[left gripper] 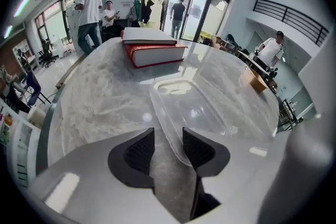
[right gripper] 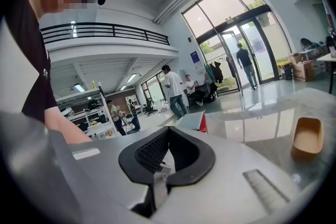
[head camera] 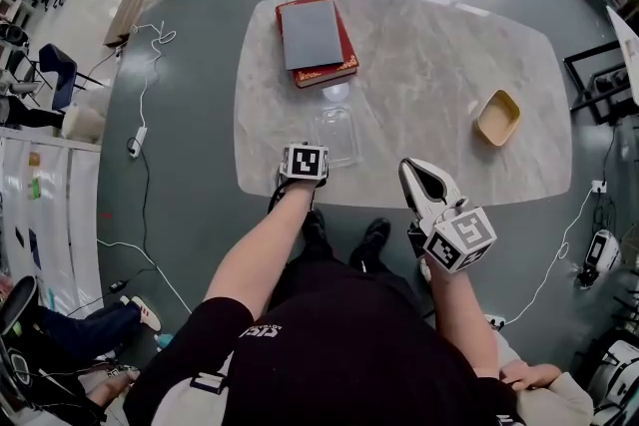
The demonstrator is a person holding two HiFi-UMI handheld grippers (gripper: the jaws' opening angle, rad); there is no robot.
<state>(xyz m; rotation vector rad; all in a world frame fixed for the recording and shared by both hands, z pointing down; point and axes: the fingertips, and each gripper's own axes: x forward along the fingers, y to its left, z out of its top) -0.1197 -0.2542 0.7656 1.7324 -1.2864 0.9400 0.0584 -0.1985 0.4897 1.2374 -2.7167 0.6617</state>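
Left tool (left gripper: 168,131), jaws apart, straddles clear container (left gripper: 195,106) rim; right tool (right gripper: 167,129) closed.

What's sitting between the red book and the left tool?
A clear plastic box lies on the table between the red book and the left tool, its near corner at the tool's jaws. The left gripper view shows it best.

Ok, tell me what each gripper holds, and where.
Nothing. Left gripper is open, with the near rim of the clear container between its jaws; right gripper is shut, empty.

Head view looks steeply down; both gripper views skim the same table (head camera: 429,85).
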